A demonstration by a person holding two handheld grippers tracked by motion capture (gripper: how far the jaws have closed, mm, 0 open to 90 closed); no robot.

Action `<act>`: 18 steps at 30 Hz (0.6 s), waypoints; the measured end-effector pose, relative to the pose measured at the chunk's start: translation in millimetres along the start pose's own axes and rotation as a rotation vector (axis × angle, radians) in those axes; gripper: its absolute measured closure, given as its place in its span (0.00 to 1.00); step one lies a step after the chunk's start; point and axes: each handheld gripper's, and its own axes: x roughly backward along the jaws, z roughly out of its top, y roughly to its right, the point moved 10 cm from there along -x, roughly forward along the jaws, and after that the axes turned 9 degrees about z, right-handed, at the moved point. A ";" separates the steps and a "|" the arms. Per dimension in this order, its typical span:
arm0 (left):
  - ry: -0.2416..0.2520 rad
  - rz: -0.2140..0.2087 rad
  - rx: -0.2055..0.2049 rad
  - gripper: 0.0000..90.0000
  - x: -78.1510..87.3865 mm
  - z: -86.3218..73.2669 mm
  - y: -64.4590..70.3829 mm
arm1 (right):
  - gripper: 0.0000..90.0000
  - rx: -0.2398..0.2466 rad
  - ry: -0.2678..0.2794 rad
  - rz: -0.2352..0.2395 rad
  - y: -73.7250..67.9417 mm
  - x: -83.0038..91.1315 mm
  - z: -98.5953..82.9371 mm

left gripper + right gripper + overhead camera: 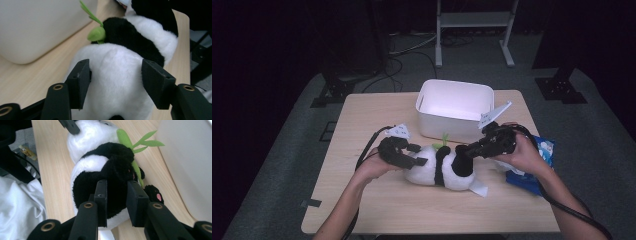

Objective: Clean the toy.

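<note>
Wooden table (377, 200) (dim room, grey carpet (277, 165))

The left tool (115, 71) stands with its two black jaws spread wide, one on each side of the white rump of the plush panda (117, 82), which lies on the desk (25, 80). Beyond the white fur runs a black band, with a green felt sprig (96, 33) beside it. A white bin (37, 27) stands on the desk, just beside the panda.
</note>
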 end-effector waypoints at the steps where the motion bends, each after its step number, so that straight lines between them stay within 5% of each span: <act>1: 0.003 -0.017 -0.001 0.46 -0.3 -2.2 2.9 | 0.78 -0.001 0.000 0.000 -0.5 0.7 0.8; 9: -0.027 -0.058 -0.041 0.48 4.1 -10.5 13.6 | 0.79 0.031 0.013 0.021 -11.2 1.8 22.3; 18: -0.041 -0.107 -0.065 0.49 10.5 -17.9 23.1 | 0.79 0.045 -0.038 0.052 -13.0 -22.5 31.9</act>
